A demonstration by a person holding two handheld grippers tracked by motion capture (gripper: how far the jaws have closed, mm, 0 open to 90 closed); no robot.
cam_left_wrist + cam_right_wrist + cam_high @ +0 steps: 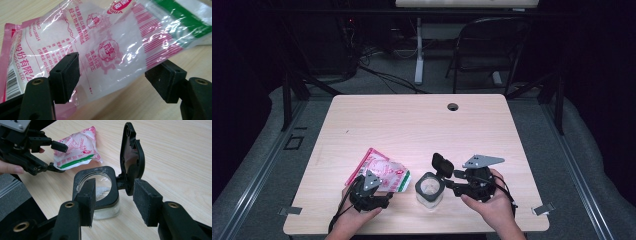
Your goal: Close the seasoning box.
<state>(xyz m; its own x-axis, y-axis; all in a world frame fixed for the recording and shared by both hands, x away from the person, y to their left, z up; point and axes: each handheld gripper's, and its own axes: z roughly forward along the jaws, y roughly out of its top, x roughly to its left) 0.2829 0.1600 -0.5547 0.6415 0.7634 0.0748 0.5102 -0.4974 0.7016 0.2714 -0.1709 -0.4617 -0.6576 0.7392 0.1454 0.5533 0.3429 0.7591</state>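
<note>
**A:** Between the pads of the left gripper (112, 75), jaws spread wide, the pink-printed bag (100, 42) of white granules is lying on the table (412, 125); neither pad is pressing it from what the left gripper view shows. Logging as released, poised round the bag's lower edge.

**B:** Noted. Right gripper (113, 200) is also standing released. Its pads are flanking the hinge side of the clear jar (105, 213), one pad over the black collar, the other beside the flip lid (131, 157), which is standing upright and open. I cannot tell whether either pad is touching.

**A:** Position of the jar: near the table's front edge, just right of the bag, in the high view (430, 192). A little white powder is showing at its bottom.

**B:** Judging the step: we are setting up a pour from bag into jar. Bag is not yet grasped.

**A:** Next move is calling for the left jaws to clamp on the film without slipping, then lift and tilt the bag's opening over the collar.

**B:** And the right is needing to steady the jar.
</note>
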